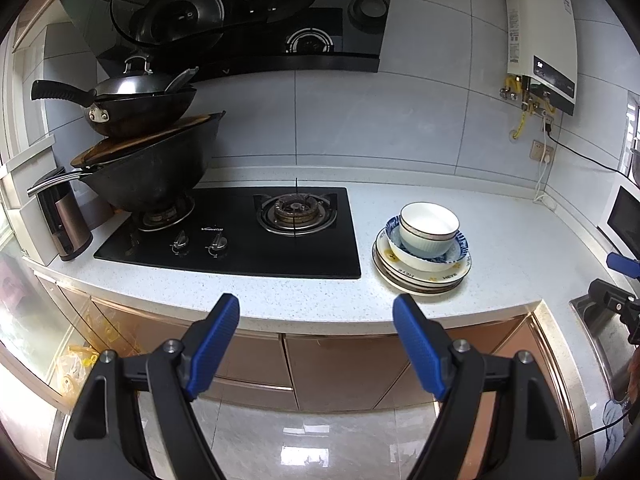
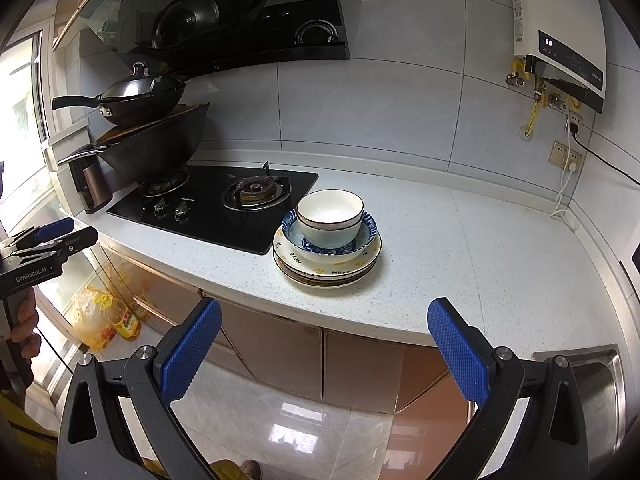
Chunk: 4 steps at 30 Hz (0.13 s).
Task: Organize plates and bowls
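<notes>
A white bowl (image 1: pixel 429 229) sits in a blue-patterned bowl (image 1: pixel 460 249), on a stack of plates (image 1: pixel 420 276) on the white counter to the right of the stove. The same stack shows in the right wrist view: white bowl (image 2: pixel 330 218), blue-patterned bowl (image 2: pixel 370 230), plates (image 2: pixel 326 268). My left gripper (image 1: pixel 316 312) is open and empty, held in front of the counter edge, short of the stack. My right gripper (image 2: pixel 324 320) is open and empty, also off the counter edge in front of the stack.
A black gas stove (image 1: pixel 240 232) lies left of the stack, with stacked woks (image 1: pixel 148 160) on its left burner. A steel sink (image 2: pixel 592 384) is at the right. A water heater (image 1: pixel 540 36) hangs on the wall. Cabinets (image 1: pixel 340 372) stand below the counter.
</notes>
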### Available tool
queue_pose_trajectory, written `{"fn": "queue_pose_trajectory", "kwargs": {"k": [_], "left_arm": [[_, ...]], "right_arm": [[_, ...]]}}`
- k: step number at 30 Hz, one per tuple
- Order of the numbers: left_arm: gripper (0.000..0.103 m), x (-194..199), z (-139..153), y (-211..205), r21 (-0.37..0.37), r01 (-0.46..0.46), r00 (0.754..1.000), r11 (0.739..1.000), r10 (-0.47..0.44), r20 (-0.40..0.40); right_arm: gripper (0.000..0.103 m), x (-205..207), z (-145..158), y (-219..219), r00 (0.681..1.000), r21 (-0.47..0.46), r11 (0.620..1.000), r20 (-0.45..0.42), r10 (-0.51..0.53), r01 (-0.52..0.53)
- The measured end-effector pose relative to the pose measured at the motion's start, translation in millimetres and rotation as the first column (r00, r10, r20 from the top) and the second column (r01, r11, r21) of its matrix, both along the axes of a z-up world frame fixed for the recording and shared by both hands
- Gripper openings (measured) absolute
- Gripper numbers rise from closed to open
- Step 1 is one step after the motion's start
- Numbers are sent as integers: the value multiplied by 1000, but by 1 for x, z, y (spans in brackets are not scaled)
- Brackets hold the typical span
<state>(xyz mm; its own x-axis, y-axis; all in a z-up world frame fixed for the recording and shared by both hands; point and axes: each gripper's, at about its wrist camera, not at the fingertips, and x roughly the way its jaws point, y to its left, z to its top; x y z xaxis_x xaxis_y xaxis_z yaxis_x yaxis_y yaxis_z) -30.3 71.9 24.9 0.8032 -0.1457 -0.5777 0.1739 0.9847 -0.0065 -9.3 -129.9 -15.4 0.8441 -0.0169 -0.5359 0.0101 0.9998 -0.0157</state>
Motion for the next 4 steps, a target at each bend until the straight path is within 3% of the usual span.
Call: {"fn": "queue_pose_trajectory", "kwargs": {"k": [4], "left_arm": [[79,0,1,-1,-2,5,1000,1000,-5,1]], "right_arm": [[102,0,0,-1,1000,3,1000,1,-3,3]]}}
